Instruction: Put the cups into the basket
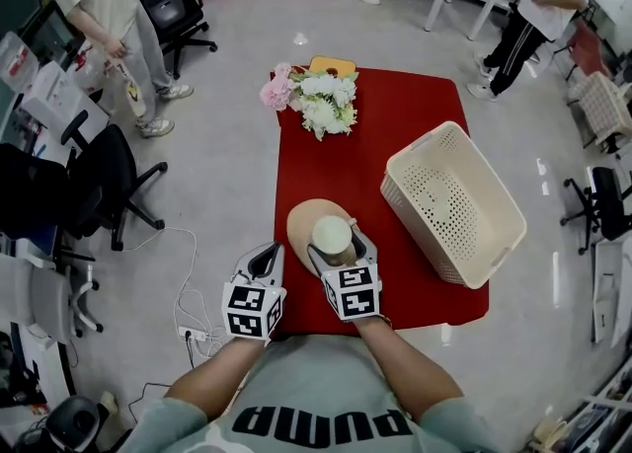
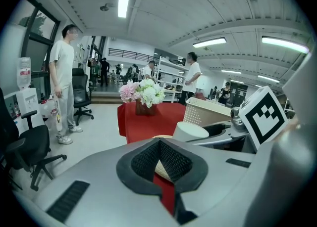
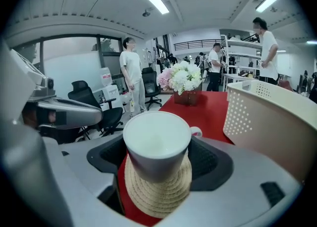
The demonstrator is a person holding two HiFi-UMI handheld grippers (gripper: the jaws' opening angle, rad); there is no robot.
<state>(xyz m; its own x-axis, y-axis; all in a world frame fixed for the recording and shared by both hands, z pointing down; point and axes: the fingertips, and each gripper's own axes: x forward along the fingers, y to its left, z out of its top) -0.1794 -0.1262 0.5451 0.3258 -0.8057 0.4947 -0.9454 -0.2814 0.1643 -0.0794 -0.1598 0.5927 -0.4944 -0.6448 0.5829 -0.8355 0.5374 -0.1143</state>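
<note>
A white cup [image 1: 332, 235] sits between the jaws of my right gripper [image 1: 336, 247], which is shut on it over a round woven mat [image 1: 303, 217] on the red tablecloth [image 1: 395, 120]. In the right gripper view the cup [image 3: 157, 142] fills the middle, the mat [image 3: 158, 194] lies below it and a small handle points right. The cream perforated basket [image 1: 456, 200] stands empty to the right. My left gripper [image 1: 263, 262] is shut on nothing at the table's front left edge. From the left gripper view the cup [image 2: 190, 131] shows at the right.
A vase of pink and white flowers [image 1: 318, 98] stands at the table's far end. Office chairs [image 1: 99, 180] and a floor cable with a power strip [image 1: 193, 335] lie left of the table. People stand at the far left and far right.
</note>
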